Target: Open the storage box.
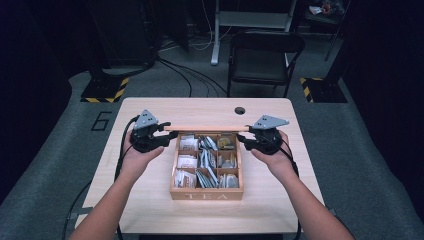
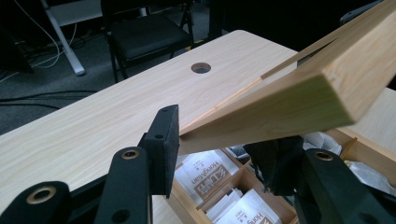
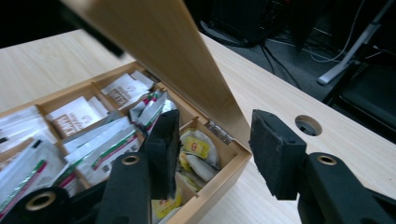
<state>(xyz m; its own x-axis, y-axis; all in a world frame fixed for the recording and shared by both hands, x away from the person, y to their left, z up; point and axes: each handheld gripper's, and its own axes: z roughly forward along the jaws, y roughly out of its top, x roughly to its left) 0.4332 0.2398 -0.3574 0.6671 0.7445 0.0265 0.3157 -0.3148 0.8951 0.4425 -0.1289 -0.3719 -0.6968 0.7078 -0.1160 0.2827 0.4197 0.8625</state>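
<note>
The raised lid (image 1: 206,128) of the tea box (image 1: 206,194) is flanked by two hand-held grippers: the left gripper (image 1: 161,135) at its left end, the right gripper (image 1: 246,138) at its right, jaws parted around the lid's edges. Tea packets (image 1: 206,162) are seen in the compartments. The box rests mid-table (image 1: 150,200); a chair (image 1: 264,57) stands beyond.
</note>
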